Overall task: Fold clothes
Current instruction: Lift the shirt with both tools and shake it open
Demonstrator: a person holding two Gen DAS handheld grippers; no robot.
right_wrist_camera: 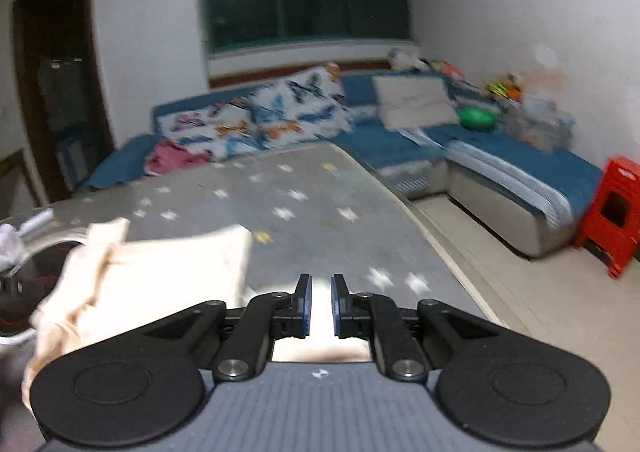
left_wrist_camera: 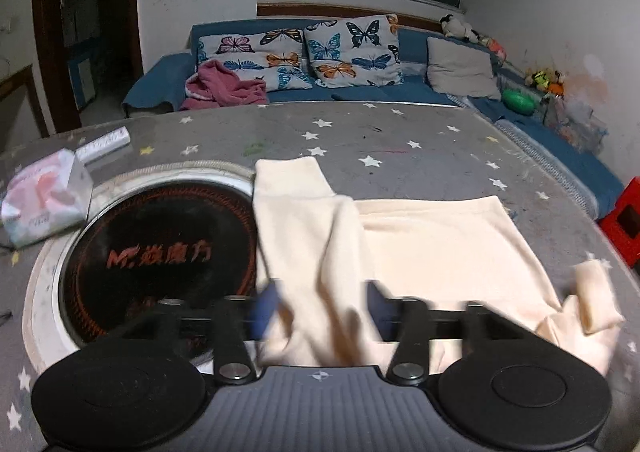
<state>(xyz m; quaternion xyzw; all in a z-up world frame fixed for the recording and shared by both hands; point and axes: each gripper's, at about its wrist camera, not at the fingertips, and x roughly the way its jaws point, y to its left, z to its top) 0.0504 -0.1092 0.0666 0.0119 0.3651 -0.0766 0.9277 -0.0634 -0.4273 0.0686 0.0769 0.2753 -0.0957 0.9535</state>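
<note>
A cream garment (left_wrist_camera: 420, 252) lies on the grey star-patterned table (left_wrist_camera: 400, 140), with one cuffed part (left_wrist_camera: 292, 180) pointing away over the edge of the round cooktop. My left gripper (left_wrist_camera: 320, 308) has its blue-padded fingers (left_wrist_camera: 266, 306) wide apart, with cloth lying between them; the frame is blurred there. In the right wrist view the garment (right_wrist_camera: 160, 272) sits to the left. My right gripper (right_wrist_camera: 321, 304) has its pads close together with a strip of cream cloth between them.
A black round cooktop (left_wrist_camera: 160, 252) is set in the table at left. A tissue pack (left_wrist_camera: 48, 200) and a white remote (left_wrist_camera: 104, 142) lie beyond it. A blue sofa (left_wrist_camera: 360, 88) with butterfly cushions stands behind. A red stool (right_wrist_camera: 612, 212) stands at right.
</note>
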